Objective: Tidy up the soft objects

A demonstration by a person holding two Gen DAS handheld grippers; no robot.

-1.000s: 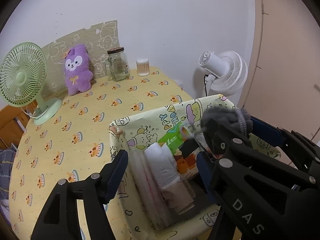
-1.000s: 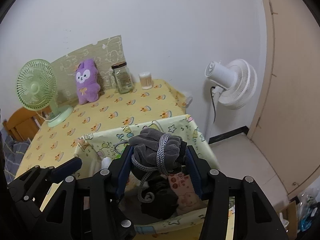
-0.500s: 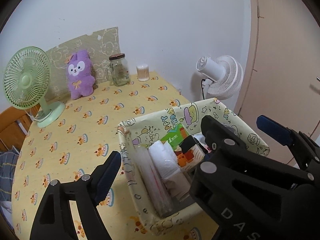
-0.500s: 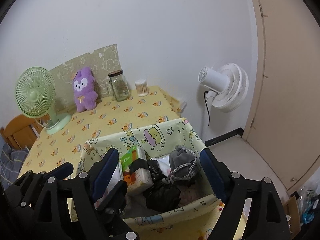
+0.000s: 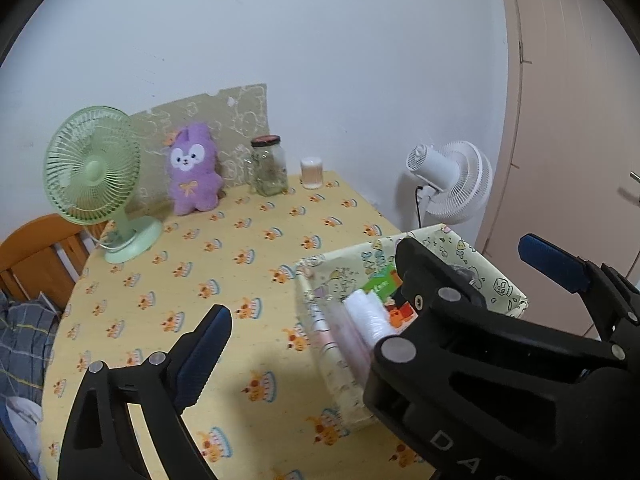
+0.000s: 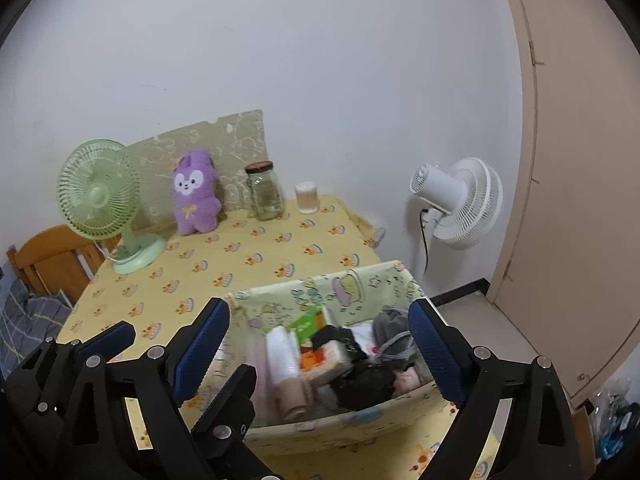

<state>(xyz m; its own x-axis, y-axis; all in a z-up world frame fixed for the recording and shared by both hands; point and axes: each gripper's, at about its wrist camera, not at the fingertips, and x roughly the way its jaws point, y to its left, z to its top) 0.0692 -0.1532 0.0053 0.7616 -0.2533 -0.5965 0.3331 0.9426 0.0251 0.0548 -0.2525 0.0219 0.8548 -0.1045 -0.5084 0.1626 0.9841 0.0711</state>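
A yellow patterned fabric bin (image 6: 320, 288) stands at the table's near right corner, also in the left wrist view (image 5: 332, 268). It holds a grey drawstring pouch (image 6: 390, 326), a black bundle (image 6: 360, 376), white rolled items (image 6: 282, 354) and a green pack (image 6: 310, 320). My right gripper (image 6: 320, 352) is open and empty above the bin. My left gripper (image 5: 376, 304) is open and empty over the bin's left side; the right gripper's black body hides its right finger. A purple plush (image 5: 194, 170) leans on the back wall.
A green desk fan (image 5: 94, 172) stands at the back left, a glass jar (image 5: 270, 166) and a small swab tub (image 5: 312, 172) at the back. A white fan (image 6: 460, 200) is on the wall to the right. A wooden chair (image 6: 52, 256) is at left.
My right gripper opened and let the grey pouch drop into the bin, then both grippers rose and pulled back from the bin.
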